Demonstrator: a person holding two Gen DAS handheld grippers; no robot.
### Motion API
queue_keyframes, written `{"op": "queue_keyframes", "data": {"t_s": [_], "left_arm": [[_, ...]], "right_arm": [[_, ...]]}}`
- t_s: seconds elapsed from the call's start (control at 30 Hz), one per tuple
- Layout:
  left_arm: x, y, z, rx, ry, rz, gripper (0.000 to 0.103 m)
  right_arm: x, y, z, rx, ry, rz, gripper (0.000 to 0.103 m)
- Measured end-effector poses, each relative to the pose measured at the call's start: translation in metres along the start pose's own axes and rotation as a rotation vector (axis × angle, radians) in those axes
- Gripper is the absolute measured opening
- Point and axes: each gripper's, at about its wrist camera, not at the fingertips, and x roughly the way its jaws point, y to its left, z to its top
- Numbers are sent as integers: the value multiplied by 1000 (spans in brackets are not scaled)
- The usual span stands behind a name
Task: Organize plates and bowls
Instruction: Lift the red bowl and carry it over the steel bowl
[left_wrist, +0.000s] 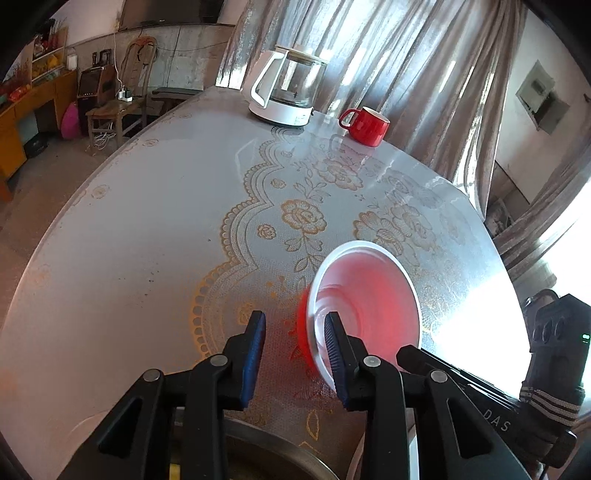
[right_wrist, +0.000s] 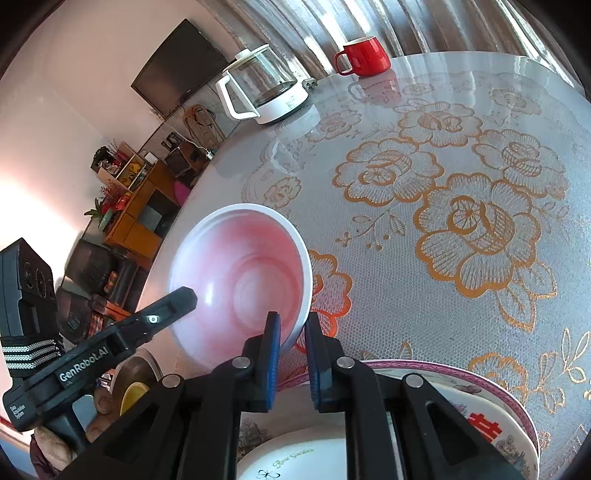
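**Bowl** (right_wrist: 240, 280): red outside, white rim, pink-tinted inside. Tipped on its side with the opening toward both cameras. Sits left of centre in the right wrist view and lower right of centre in the left wrist view (left_wrist: 365, 299). Its lower rim is near the counter; whether it touches cannot be told.

**Right tool** (right_wrist: 291, 354): black arms with blue pads, bottom centre of its own view. Its jaws are clamped on the bowl's near rim, one pad inside the wall and one outside. In the left wrist view it shows as a black arm at lower right (left_wrist: 436, 365), reaching to the bowl's edge.

**Left tool** (left_wrist: 295, 354): bottom centre of its own view, jaws parted. One pad stands in front of the bowl's rim and the other is apart from it over bare counter, so nothing is gripped. In the right wrist view it enters from the lower left (right_wrist: 181, 295), its tip at the bowl's left rim.

**Counter** (left_wrist: 147, 229): round, covered with a clear sheet over a gold rose-pattern cloth.

**Stacked plates** (right_wrist: 491, 413): bottom right of the right wrist view, under the right tool. The outer one has a pink rim and a red mark, and a white one lies in front of it.

**Kettle** (left_wrist: 284, 88): glass with a white base and handle, at the counter's far edge, top centre.

**Red mug** (left_wrist: 367, 125): just right of the kettle, before the curtains (left_wrist: 424, 74).
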Motion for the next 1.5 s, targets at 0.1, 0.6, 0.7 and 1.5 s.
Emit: {"op": "queue_keyframes", "data": {"t_s": [0.1,0.6,0.7,1.5], "left_arm": [[3,8,8,-50,56,-44,33],[19,7,16,-129,154,-114,7],[14,6,12,-128,147,-112,7],[-83,-28,-46,101,-112,48,9]], "right_arm": [[-2,-3,1,13,2,9,16],[-2,2,-1,-16,-6,-3,15],[-6,2,-1,-18,-16,-7,15],[-51,33,-30,-70,-60,77,14]]}}
